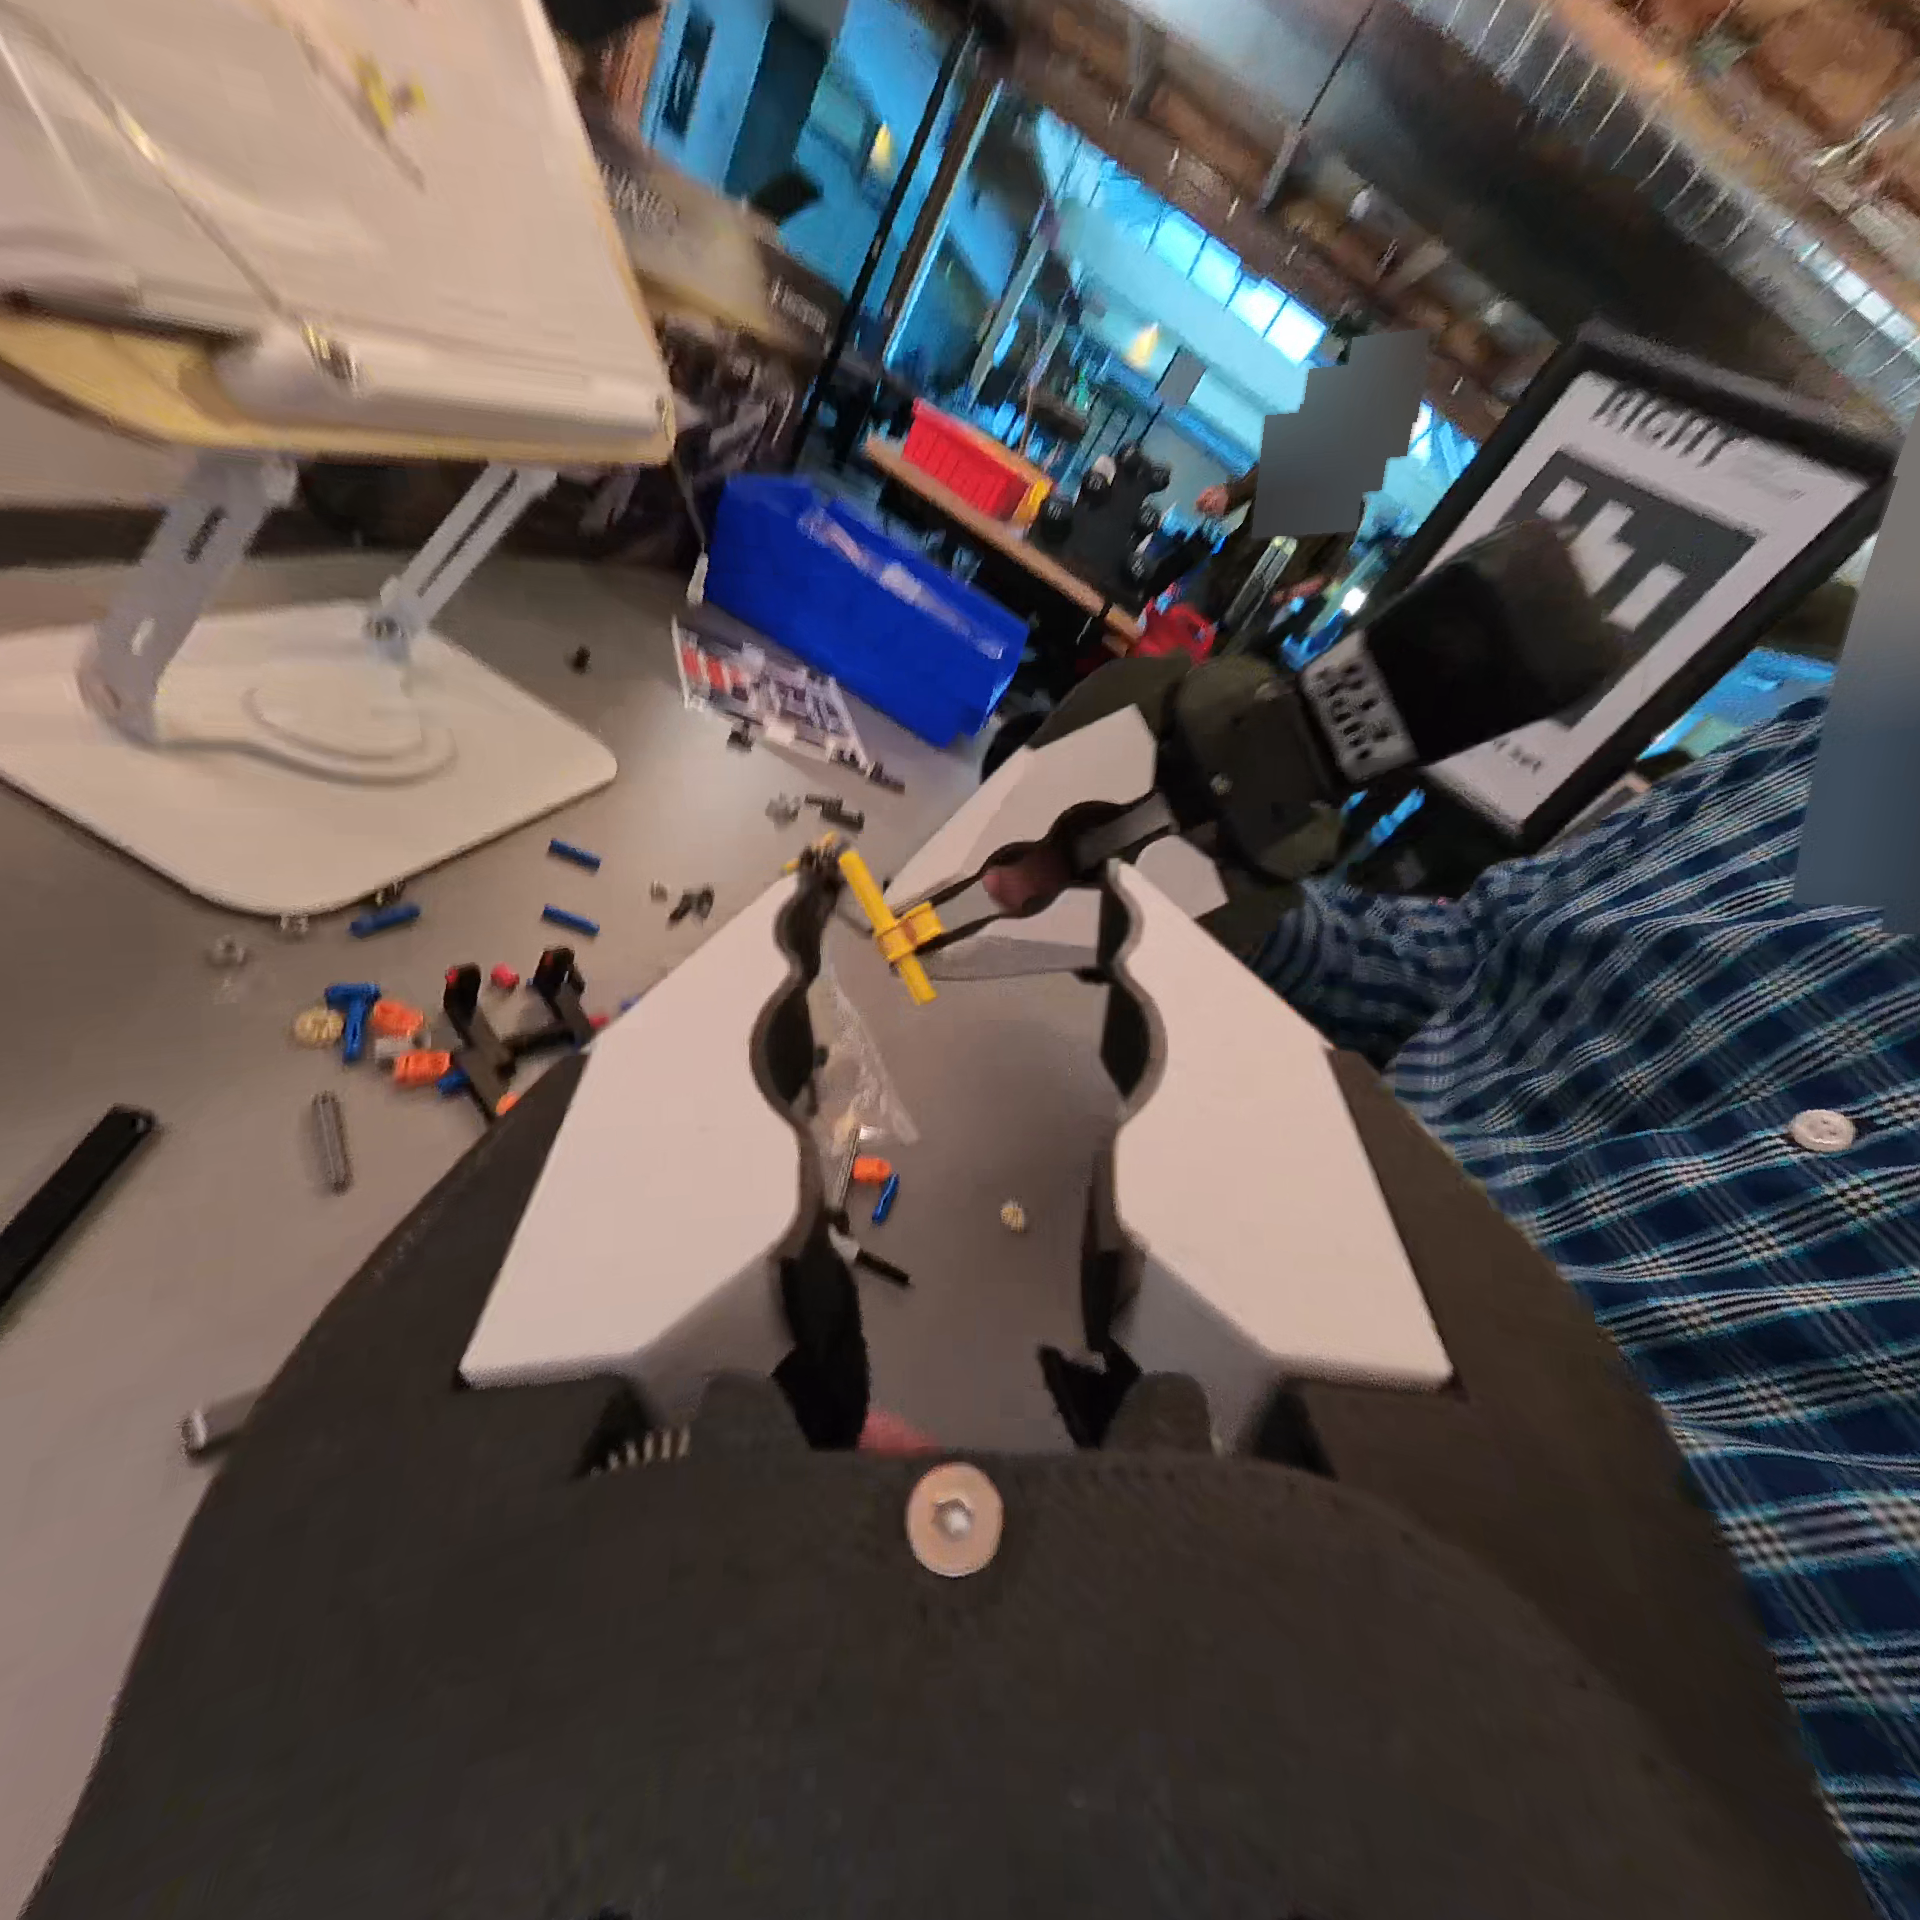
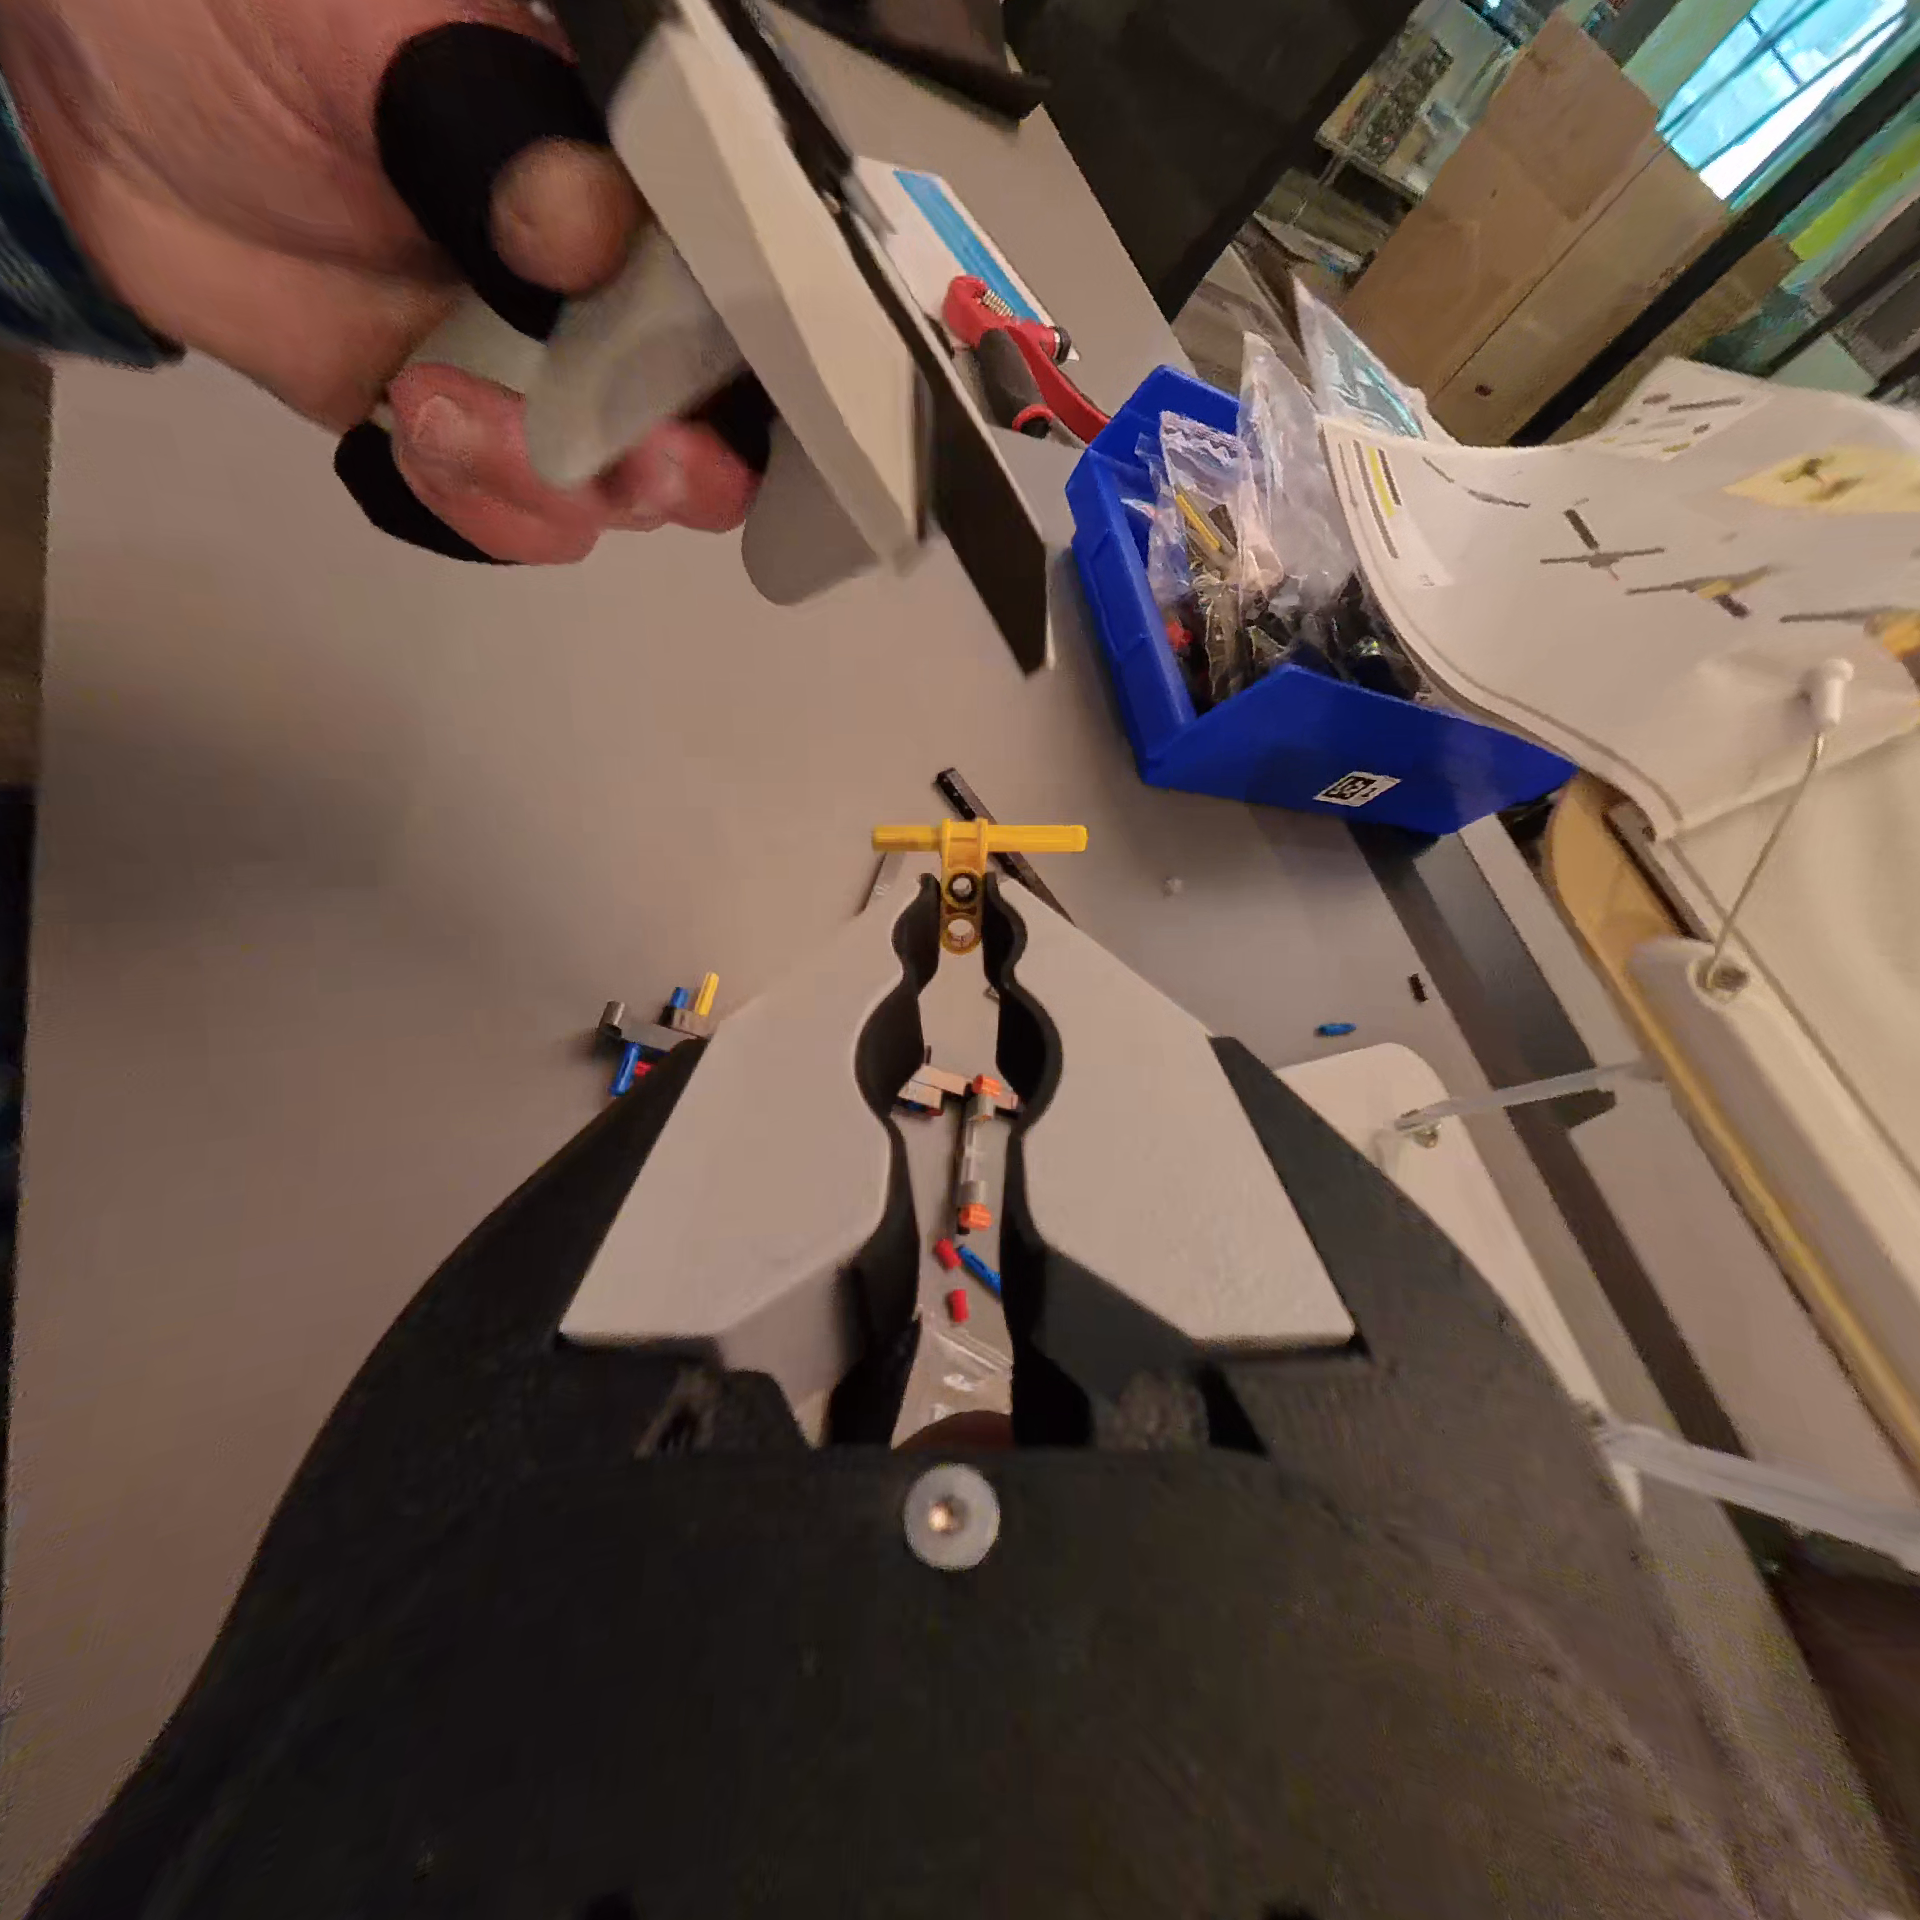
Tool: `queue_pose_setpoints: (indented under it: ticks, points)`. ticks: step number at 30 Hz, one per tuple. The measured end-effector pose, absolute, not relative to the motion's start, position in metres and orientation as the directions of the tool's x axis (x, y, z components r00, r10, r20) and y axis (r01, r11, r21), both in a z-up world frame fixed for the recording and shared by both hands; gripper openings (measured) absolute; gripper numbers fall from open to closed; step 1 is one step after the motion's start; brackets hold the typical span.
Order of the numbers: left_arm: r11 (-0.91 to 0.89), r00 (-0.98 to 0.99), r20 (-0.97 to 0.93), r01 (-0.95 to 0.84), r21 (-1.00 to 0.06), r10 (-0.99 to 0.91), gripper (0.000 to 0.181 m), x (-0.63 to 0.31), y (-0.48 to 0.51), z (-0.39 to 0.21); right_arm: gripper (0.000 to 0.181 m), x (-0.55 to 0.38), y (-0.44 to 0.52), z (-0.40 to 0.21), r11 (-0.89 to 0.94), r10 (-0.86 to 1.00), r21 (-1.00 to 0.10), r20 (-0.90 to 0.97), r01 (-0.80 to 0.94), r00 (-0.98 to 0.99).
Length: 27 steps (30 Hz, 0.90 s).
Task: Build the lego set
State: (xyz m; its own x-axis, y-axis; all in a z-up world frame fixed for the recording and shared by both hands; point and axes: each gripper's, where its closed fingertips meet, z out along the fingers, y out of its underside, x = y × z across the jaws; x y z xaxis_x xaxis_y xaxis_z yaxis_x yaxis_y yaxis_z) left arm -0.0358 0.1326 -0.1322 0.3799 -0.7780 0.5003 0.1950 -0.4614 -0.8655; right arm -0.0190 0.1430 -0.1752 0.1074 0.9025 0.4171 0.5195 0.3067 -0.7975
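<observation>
pinching a yellow lego piece (image 2: 961, 878) at centre frame, the right gripper (image 2: 958, 904) is clamped; the left gripper (image 1: 951, 914) fingers stand spread, above the grey table (image 2: 416, 831).

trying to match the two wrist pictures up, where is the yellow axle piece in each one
Left wrist view: the yellow axle piece sits just above centre, pinched at the tips of the right hand-held gripper, which reaches in from the right.
Right wrist view: the same piece is above centre, at the tips of that view's own gripper, its axle lying crosswise.
Shared landmark: the blue bin, upper middle in the left view and right of centre in the right view.
</observation>
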Motion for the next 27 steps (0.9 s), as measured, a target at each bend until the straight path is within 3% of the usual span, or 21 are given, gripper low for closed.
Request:
queue_pose_setpoints:
  ticks: [4,9,11,12,17,20,23,27]
  points:
    - [-0.368,0.314,0.444,0.274,-0.889,-0.839,0.08,-0.041,0.122,-0.1,0.005,-0.005,0.151,-0.171,0.244,0.918,-0.835,0.363,0.494,0.16]
    - [-0.393,0.277,0.483,0.322,-0.861,-0.831,0.144,-0.041,0.119,-0.094,0.005,0.011,0.153,-0.171,0.204,0.925,-0.853,0.329,0.48,0.191]
    - [-0.392,0.311,0.476,0.296,-0.871,-0.822,0.145,-0.041,0.121,-0.102,0.005,0.019,0.156,-0.17,0.168,0.931,-0.868,0.296,0.468,0.213]
    - [-0.388,0.325,0.467,0.281,-0.878,-0.823,0.143,-0.041,0.12,-0.105,0.005,0.024,0.157,-0.169,0.148,0.935,-0.876,0.276,0.459,0.224]
    - [-0.33,0.481,0.32,0.067,-0.942,-0.816,0.076,-0.05,0.121,-0.146,0.005,0.054,0.16,-0.173,0.048,0.945,-0.897,0.184,0.439,0.271]
    - [-0.323,0.522,0.232,-0.089,-0.942,-0.821,0.054,-0.052,0.12,-0.175,0.005,0.072,0.159,-0.179,-0.013,0.947,-0.904,0.127,0.428,0.296]
    - [-0.346,0.559,0.159,-0.246,-0.905,-0.814,0.043,-0.047,0.119,-0.21,0.005,0.086,0.156,-0.185,-0.074,0.948,-0.911,0.063,0.406,0.313]
    - [-0.367,0.569,0.049,-0.46,-0.808,-0.821,0.048,-0.041,0.116,-0.255,0.005,0.099,0.151,-0.193,-0.104,0.945,-0.91,0.036,0.401,0.325]
